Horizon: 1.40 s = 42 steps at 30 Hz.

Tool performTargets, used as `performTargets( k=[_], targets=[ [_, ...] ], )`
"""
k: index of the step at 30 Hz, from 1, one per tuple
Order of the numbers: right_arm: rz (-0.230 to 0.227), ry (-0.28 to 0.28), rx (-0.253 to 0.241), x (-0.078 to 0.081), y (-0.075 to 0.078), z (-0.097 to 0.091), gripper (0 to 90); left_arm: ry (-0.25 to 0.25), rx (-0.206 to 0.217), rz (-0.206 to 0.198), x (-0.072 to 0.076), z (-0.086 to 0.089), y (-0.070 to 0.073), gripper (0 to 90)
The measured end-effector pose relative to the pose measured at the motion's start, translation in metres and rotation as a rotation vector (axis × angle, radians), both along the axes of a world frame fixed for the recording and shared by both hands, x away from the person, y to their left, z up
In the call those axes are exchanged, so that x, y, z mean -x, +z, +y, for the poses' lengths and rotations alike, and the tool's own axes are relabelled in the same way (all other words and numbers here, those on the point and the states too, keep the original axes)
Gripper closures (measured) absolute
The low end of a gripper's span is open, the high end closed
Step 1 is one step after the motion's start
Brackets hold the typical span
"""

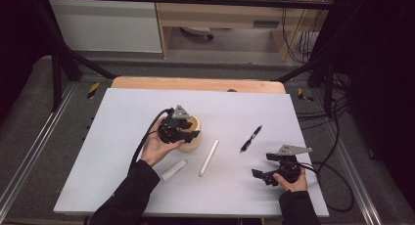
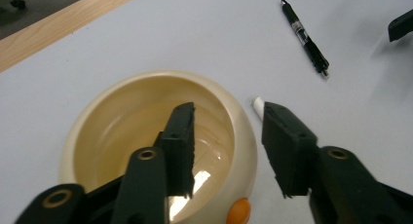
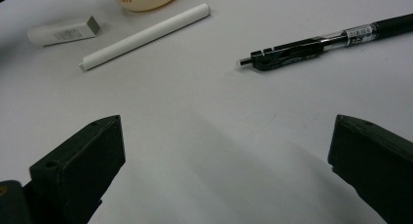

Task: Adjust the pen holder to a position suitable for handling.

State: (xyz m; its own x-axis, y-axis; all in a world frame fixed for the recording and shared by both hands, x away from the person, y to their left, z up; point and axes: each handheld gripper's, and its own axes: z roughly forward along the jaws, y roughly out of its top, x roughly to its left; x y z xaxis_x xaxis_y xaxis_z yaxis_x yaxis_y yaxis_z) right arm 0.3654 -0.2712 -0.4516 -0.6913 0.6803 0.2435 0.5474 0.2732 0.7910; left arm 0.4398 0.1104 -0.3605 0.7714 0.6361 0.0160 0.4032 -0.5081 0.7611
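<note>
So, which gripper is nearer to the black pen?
The right gripper is nearer; it sits just toward the person from the black pen. The left gripper is farther away, at the cream bowl.

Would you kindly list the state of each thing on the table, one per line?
Bowl: upright, empty, one jaw of the left claw inside, the other outside its rim.
Left claw: partly open, astride the bowl's wall, not pressing it.
Right claw: wide open, empty.
Black pen: lying flat, untouched.
White stick: lying flat.
Eraser: lying flat in its sleeve.
</note>
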Motion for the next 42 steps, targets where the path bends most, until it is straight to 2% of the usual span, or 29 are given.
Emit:
performTargets(
  k=[4,5,8,11,17,28,32,42],
  targets=[
    [0.0,-0.002,-0.002,0.0,0.0,0.0,0.7,0.014,0.004,0.008,0.004,0.01,0.007,44.8],
    [-0.001,-0.002,-0.002,0.0,0.0,0.0,0.7,0.018,0.009,0.014,0.005,0.013,0.008,40.6],
    [0.0,-0.002,-0.001,0.0,0.0,0.0,0.7,0.031,0.005,0.023,0.007,0.021,0.01,37.7],
    [-0.002,-0.005,-0.002,0.0,0.0,0.0,0.7,0.038,0.013,0.039,0.009,0.028,0.009,31.4],
    [-0.001,-0.005,-0.002,0.0,0.0,0.0,0.7,0.049,-0.006,0.039,0.015,0.043,0.004,20.2],
    [0.001,-0.003,0.006,0.0,0.0,0.0,0.7,0.068,-0.034,0.042,0.027,0.07,-0.006,11.6],
    [-0.001,-0.005,0.005,0.0,0.0,0.0,0.7,0.071,-0.025,0.05,0.032,0.078,-0.011,10.1],
    [-0.001,-0.004,0.011,0.0,0.0,0.0,0.7,0.063,-0.035,0.068,0.046,0.091,-0.027,6.4]
  ],
)
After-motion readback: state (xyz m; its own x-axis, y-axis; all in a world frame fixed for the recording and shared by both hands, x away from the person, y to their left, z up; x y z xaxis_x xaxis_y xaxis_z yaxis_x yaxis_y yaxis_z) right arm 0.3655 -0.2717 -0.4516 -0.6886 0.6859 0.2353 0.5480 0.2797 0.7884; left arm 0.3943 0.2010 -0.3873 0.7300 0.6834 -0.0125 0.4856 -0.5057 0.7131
